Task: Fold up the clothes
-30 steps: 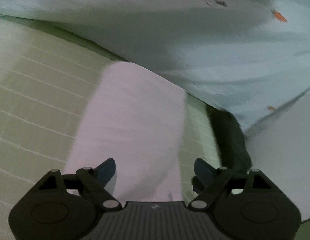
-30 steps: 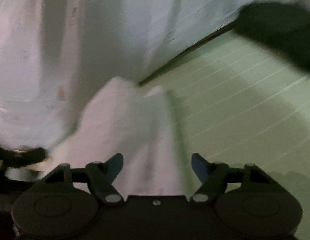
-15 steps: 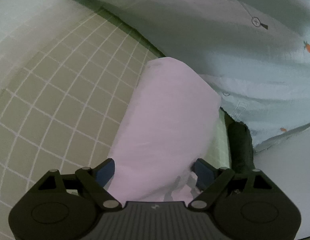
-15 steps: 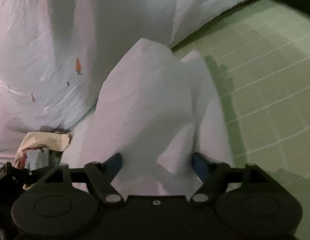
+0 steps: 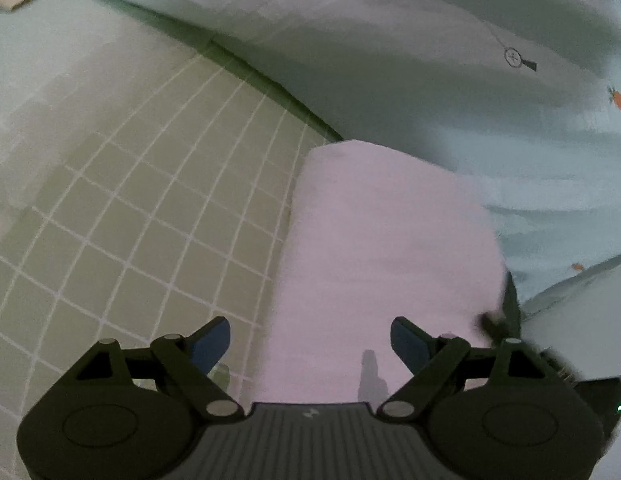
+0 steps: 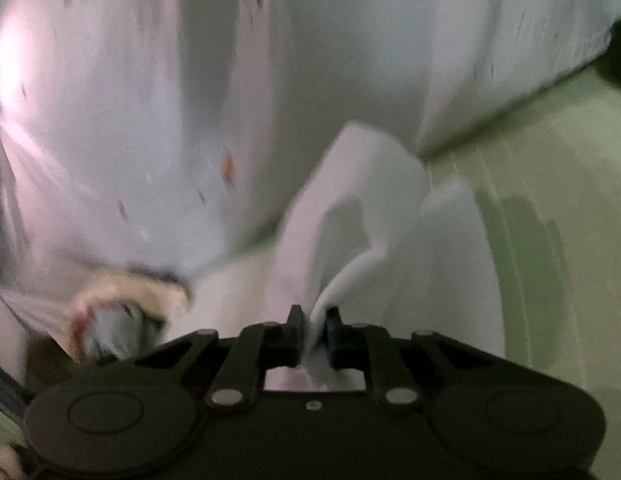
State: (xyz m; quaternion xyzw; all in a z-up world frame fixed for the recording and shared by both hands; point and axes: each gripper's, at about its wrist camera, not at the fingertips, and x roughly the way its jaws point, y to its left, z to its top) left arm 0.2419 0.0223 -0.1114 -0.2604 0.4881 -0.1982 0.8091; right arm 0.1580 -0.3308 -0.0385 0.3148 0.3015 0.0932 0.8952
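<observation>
A pale pink garment (image 5: 374,248) lies on the green grid mat (image 5: 142,220) and runs back between the fingers of my left gripper (image 5: 310,340), which stands open over its near end. In the right wrist view the same pale cloth (image 6: 370,216) looks white and rises in a crumpled fold. My right gripper (image 6: 313,336) is shut on that cloth, a pinch of fabric squeezed between its fingertips. The far end of the garment reaches a light sheet with a carrot print (image 5: 430,60).
The carrot-print sheet (image 6: 170,100) fills the back of both views. A bunched beige and multicoloured cloth (image 6: 122,312) lies at the lower left of the right wrist view. Bare green mat (image 6: 550,220) spreads to the right there.
My right gripper has gone from open to shut on the pale cloth. The left gripper stayed open and shifted a little over the garment.
</observation>
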